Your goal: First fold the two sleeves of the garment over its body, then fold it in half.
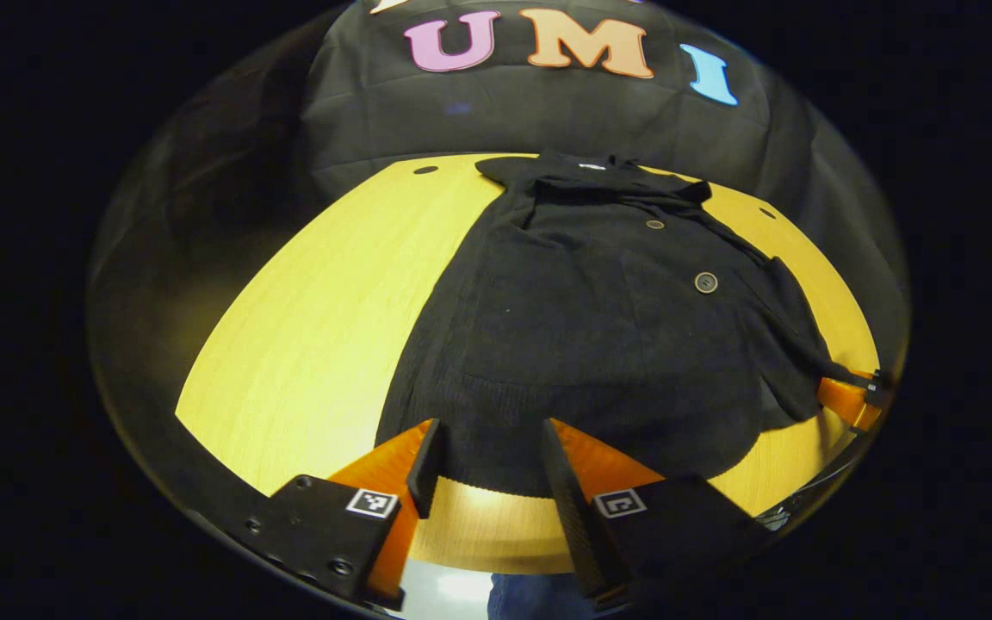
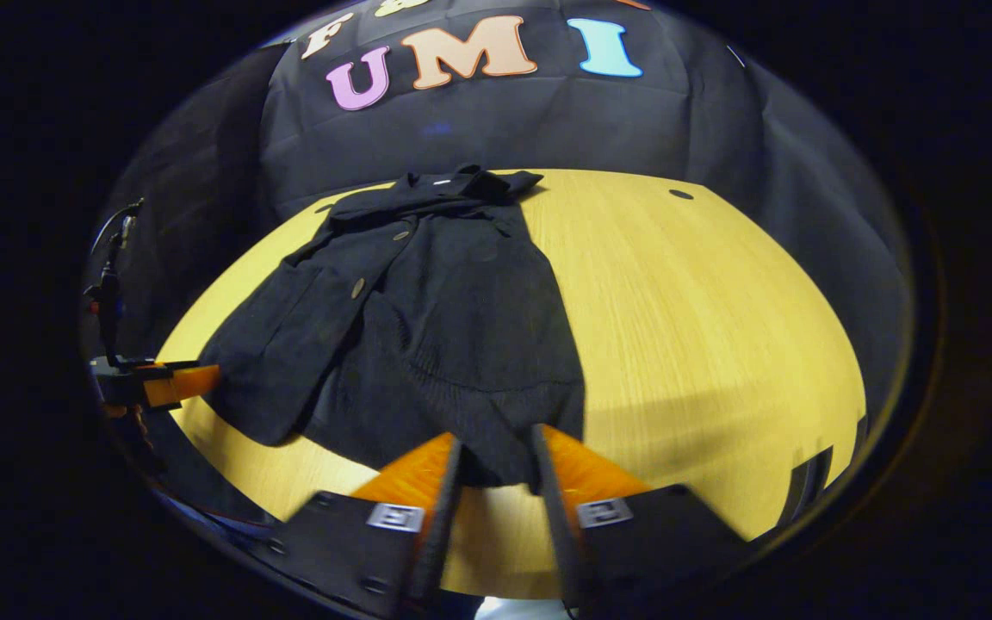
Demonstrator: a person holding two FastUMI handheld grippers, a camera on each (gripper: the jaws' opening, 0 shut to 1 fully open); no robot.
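Across the yellow wooden table [image 1: 306,344] from where I stand, the dark buttoned garment [image 1: 599,327] lies flat with its long axis running from the hem at the near edge to the collar [image 1: 586,176] by the far edge, under the booth wall. In the left gripper view, the left gripper [image 1: 483,461] sits at the near edge with its jaws a moderate way apart and nothing between them; the hem lies just ahead of its fingertips, apart from them as far as I can tell. To the right in that view, one sleeve [image 1: 793,344] lies along the garment's side, and an orange-fingered gripper reaches in at its cuff from the table's edge.

In the right gripper view, the right gripper [image 2: 496,465] is also at the hem, its jaws parted somewhat less, and dark cloth shows in the gap; I cannot tell whether the fingers press on it. That view shows what the other does not: a broad panel of cloth [image 2: 289,344] spread to the left side of the body, with the other gripper's orange finger at its edge. My guess is that the sleeve on that side is the next thing to fold inward, across the long axis, and the gripper beside it is plainly the nearer one
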